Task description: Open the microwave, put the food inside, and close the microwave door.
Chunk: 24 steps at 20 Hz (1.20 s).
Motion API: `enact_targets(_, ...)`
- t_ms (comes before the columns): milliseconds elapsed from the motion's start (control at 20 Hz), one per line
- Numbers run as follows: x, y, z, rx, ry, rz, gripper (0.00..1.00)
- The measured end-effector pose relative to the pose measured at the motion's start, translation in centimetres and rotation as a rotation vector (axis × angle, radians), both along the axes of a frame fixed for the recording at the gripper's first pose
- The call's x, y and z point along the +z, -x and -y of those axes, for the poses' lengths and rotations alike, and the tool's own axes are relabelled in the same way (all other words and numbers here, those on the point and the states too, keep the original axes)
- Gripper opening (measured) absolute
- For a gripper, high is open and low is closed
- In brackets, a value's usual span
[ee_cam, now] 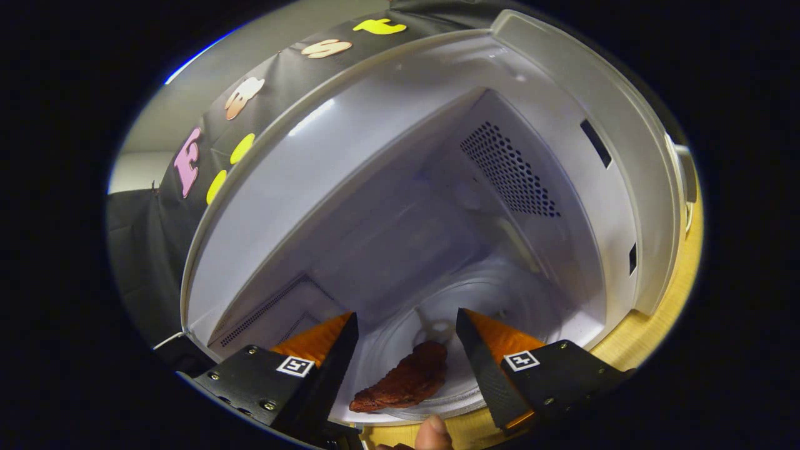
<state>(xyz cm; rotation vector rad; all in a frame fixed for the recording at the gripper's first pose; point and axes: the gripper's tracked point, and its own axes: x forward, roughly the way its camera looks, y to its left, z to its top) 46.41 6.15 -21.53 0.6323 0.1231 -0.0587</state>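
The white microwave (400, 187) is standing open, the dark reddish-brown food piece (403, 378) lying between the spread claw (406, 331) fingers; backing straight out should avoid nudging it.

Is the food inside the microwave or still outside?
Inside: the food lies on the glass turntable in the microwave cavity, between the open gripper jaws, untouched.

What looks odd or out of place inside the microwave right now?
Little stands out. The food lies bare on the glass turntable, off-centre toward the front rim, between the open jaws of the gripper. No spill or damage shows.
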Motion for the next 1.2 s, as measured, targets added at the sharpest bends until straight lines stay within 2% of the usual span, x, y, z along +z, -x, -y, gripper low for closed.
enact_targets(300,3.2,5.0,-0.2,0.056,0.302,0.069,0.95)
enact_targets(450,5.0,8.3,-0.7,0.108,0.350,0.075,0.95)
enact_targets(650,8.3,14.7,-0.3,0.166,0.380,0.130,0.95)
enact_targets(800,10.6,21.2,-1.9,0.290,0.373,0.172,0.95)
enact_targets(900,12.0,26.4,-2.3,0.344,0.412,0.190,0.95)
enact_targets(1050,15.5,34.6,-5.0,0.455,0.435,0.290,0.95)
enact_targets(1200,17.4,40.8,-7.7,0.529,0.435,0.374,0.94)
